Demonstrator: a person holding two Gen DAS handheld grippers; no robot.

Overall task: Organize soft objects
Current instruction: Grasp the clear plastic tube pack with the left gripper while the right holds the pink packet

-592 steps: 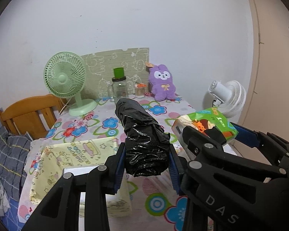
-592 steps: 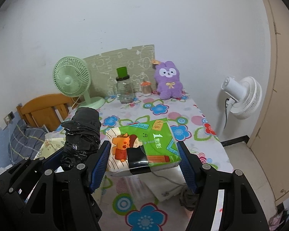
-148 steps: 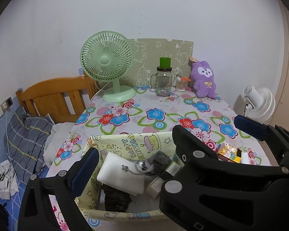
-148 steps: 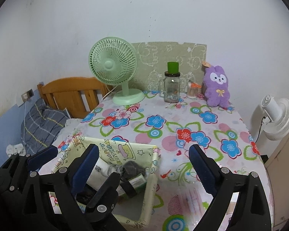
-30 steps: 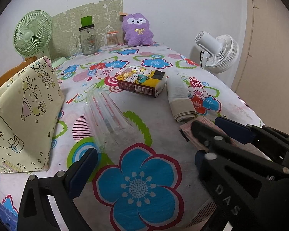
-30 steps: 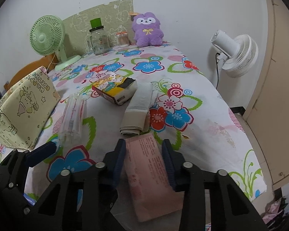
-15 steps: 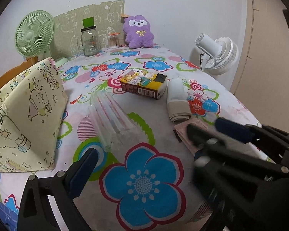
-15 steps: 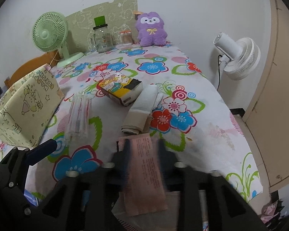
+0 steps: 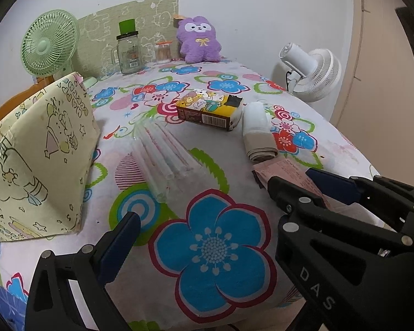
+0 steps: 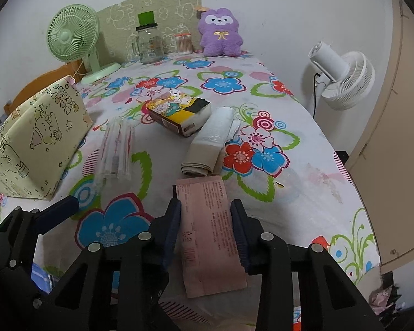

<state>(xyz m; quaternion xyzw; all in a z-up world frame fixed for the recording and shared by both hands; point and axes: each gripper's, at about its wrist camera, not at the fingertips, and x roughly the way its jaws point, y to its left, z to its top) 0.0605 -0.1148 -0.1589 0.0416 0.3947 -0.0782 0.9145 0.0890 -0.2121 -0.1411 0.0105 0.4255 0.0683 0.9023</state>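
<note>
Right claw [image 10: 205,220] sits low at the near edge of the surface [image 10: 312,182], its jaws closing with the pink packet [image 10: 209,229] between them; blue pads flank the packet's two long sides, seemingly touching, firm press unclear. The packet lies flat on the floral cloth, its far end just near of the rolled beige cloth [image 10: 207,149]. Left claw [image 9: 204,212] hangs released over the big blue flower print, jaws wide apart, nothing between them; its right finger overlaps the right claw in the left view. The snack box [image 10: 178,114] lies just far-left of the roll, touching or nearly so. The clear straw bundle [image 10: 116,151] lies left of the roll, apart from it. The yellow fabric bin [image 10: 36,140] stands at the left edge, near the straws. Far end of the surface: green fan [image 10: 74,35], glass jar [image 10: 149,41] with green lid, small swab jar [image 10: 183,42], purple plush [image 10: 220,33] against the wall. White fan [image 10: 342,80] stands off the surface on the right.
</note>
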